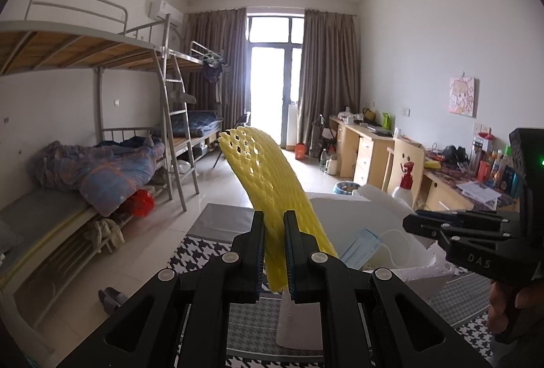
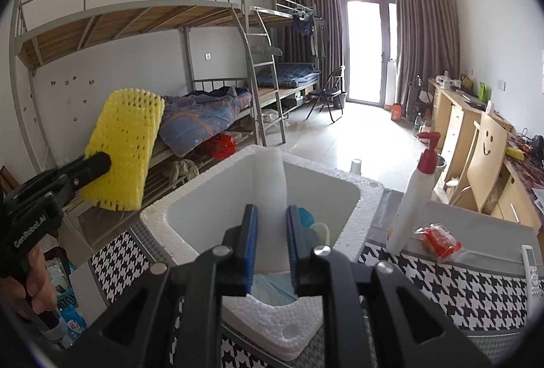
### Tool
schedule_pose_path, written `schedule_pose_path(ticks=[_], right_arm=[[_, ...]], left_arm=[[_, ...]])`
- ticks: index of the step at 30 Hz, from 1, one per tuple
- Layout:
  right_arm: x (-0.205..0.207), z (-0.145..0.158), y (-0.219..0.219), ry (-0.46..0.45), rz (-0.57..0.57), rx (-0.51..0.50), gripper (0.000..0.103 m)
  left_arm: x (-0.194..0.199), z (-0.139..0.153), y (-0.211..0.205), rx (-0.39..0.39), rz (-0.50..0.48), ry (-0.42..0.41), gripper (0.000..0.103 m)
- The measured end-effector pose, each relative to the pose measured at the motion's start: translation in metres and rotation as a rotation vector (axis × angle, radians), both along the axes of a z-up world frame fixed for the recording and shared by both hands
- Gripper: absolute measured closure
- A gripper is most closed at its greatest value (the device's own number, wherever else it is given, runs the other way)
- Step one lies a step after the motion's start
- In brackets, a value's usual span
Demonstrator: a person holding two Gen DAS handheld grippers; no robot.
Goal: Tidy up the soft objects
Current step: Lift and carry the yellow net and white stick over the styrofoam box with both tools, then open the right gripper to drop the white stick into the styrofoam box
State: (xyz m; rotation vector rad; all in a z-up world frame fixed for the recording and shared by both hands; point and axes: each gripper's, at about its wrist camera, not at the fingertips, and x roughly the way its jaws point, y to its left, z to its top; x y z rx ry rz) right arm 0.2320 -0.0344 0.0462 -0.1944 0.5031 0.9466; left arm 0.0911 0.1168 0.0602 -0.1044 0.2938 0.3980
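Observation:
My left gripper point(image 1: 273, 218) is shut on a yellow foam net sleeve point(image 1: 268, 177), which sticks up and away from the jaws. In the right wrist view that same sleeve point(image 2: 125, 143) hangs in the air left of the white styrofoam box point(image 2: 360, 211), in the left gripper point(image 2: 102, 162). My right gripper point(image 2: 271, 211) is shut on a white foam sheet point(image 2: 272, 177) that stands upright over the box's opening. Blue face masks point(image 2: 268, 288) lie in the bottom of the box. From the left wrist view, the right gripper point(image 1: 413, 222) reaches in over the box point(image 1: 428, 269).
The box sits on a table with a houndstooth cloth point(image 2: 442, 283). A white pump bottle with a red top point(image 2: 413, 198), a red packet point(image 2: 438, 240) and a remote point(image 2: 531, 269) are to the box's right. Bunk beds point(image 2: 210, 116) line the left wall, desks point(image 2: 455, 120) the right.

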Motion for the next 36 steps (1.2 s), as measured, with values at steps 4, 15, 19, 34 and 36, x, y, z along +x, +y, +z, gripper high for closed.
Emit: schedule_pose_path(ticks=[4, 15, 19, 34, 36], right_arm=[[0.002, -0.002, 0.005, 0.000, -0.003, -0.010, 0.085], [-0.002, -0.003, 0.005, -0.028, -0.014, -0.006, 0.023], [-0.004, 0.000, 0.003, -0.035, -0.008, -0.002, 0.023], [-0.012, 0.006, -0.007, -0.082, -0.026, 0.017, 0.009], [-0.012, 0.007, -0.010, -0.081, -0.030, 0.022, 0.008]], left_arm=[[-0.001, -0.002, 0.000, 0.000, -0.005, 0.004, 0.091], [-0.004, -0.004, 0.001, -0.014, 0.001, 0.009, 0.091], [-0.003, -0.005, 0.002, -0.017, 0.005, 0.013, 0.091], [-0.001, -0.006, -0.002, -0.012, -0.001, 0.018, 0.091], [-0.001, -0.005, -0.004, -0.008, -0.005, 0.017, 0.091]])
